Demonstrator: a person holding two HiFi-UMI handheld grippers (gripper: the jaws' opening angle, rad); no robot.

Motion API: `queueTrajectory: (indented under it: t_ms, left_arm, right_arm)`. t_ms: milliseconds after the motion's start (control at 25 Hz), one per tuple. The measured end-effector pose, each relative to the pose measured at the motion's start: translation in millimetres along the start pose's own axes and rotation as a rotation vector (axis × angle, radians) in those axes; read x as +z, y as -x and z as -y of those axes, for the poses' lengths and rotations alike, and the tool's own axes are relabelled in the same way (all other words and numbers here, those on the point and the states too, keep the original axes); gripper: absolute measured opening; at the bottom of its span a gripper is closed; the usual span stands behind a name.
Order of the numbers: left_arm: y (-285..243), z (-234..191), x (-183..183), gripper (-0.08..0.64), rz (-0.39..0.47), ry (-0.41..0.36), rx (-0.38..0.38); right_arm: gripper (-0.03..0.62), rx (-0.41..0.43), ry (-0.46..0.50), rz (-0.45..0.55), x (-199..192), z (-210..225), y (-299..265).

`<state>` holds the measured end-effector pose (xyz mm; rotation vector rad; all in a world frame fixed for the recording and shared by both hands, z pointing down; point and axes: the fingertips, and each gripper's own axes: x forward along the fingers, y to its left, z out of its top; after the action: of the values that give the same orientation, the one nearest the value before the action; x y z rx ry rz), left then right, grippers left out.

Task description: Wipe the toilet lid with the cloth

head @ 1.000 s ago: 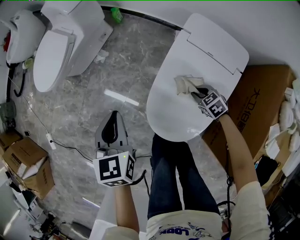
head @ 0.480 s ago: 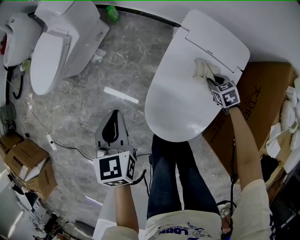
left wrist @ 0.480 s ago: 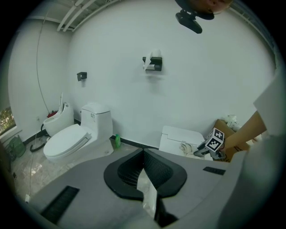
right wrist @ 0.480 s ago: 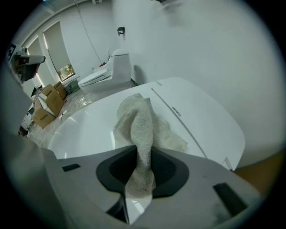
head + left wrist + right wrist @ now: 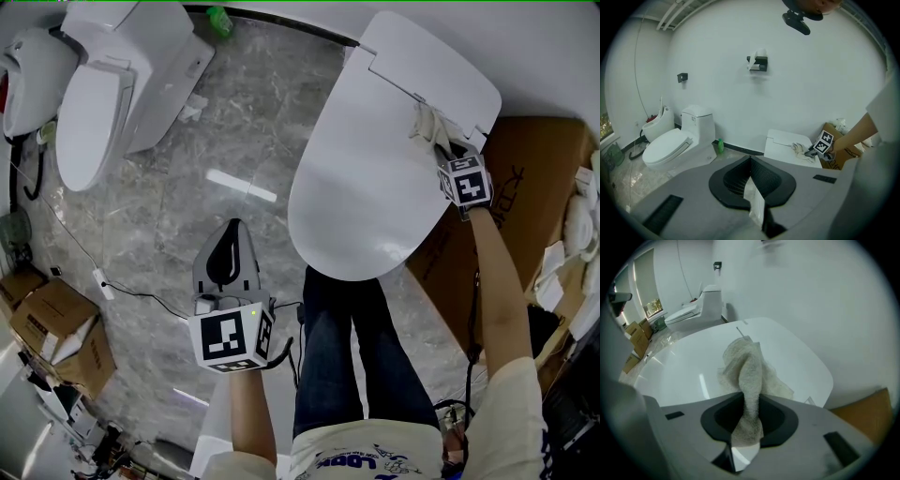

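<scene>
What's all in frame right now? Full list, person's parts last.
toilet lid: 1, white, centre right, closed
cloth: 1, off-white, at the rear of the lid, in the right claw
second toilet: 1, white, upper left
third white fixture: 1, far upper left, type unclear
green bottle: 1, at the wall base
large cardboard box: 1, brown, right of the lid
smaller cardboard boxes: at least 2, brown, lower left
cable: 1, dark, on the floor
floor: grey marble
paper holder: 1, black, on the wall
legs: 2, blue jeans, bottom centre
left claw: shut, empty, over the floor
right claw: shut on the cloth
</scene>
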<state>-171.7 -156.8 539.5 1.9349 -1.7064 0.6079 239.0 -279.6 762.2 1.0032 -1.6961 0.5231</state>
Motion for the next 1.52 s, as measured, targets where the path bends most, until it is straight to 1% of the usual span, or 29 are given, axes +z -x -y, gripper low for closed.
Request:
queueTrajectory:
  t_ms: [120,240,400,560,680,840,920,1040,1320,1520]
  left_arm:
    - [-2,4,-2,0.003,-0.003,-0.001,-0.007]
    - [-3,6,-4,0.003,-0.004,-0.002,-0.015]
    - [-4,6,-6,0.003,-0.007,-0.001,-0.02]
    - [-4,10,-7,0.003,-0.007,0.0,-0.025]
    - [-4,12,-9,0.003,-0.007,0.008,-0.025]
    - [-2,17,-9,0.003,-0.006,0.01,-0.03]
    - [-1,18,-8,0.003,-0.004,0.01,-0.032]
    - [0,20,-7,0.003,0.001,0.011,-0.032]
    - [6,27,-9,0.003,0.004,0.019,-0.037]
    - [10,31,-9,0.003,0.007,0.02,-0.043]
  right_arm:
    - [0.083,-0.065,-0.003,-0.037,-10,18,1]
    - [0.083,-0.109,-0.039,-0.062,-22,32,3]
    - [0.083,-0.129,-0.087,-0.085,-33,38,6]
    - [0.083,-0.147,-0.104,-0.107,-43,40,10]
    - [0.083,-0.145,-0.117,-0.123,-49,40,13]
    - [0.083,-0.101,-0.179,-0.14,-59,34,18]
    - [0.083,-0.082,-0.193,-0.15,-64,31,20]
    - [0.083,-0.079,-0.18,-0.145,-70,25,22]
    - [0.08,-0.111,-0.092,-0.14,-79,6,28]
    - [0.08,-0.098,-0.104,-0.13,-87,-11,33]
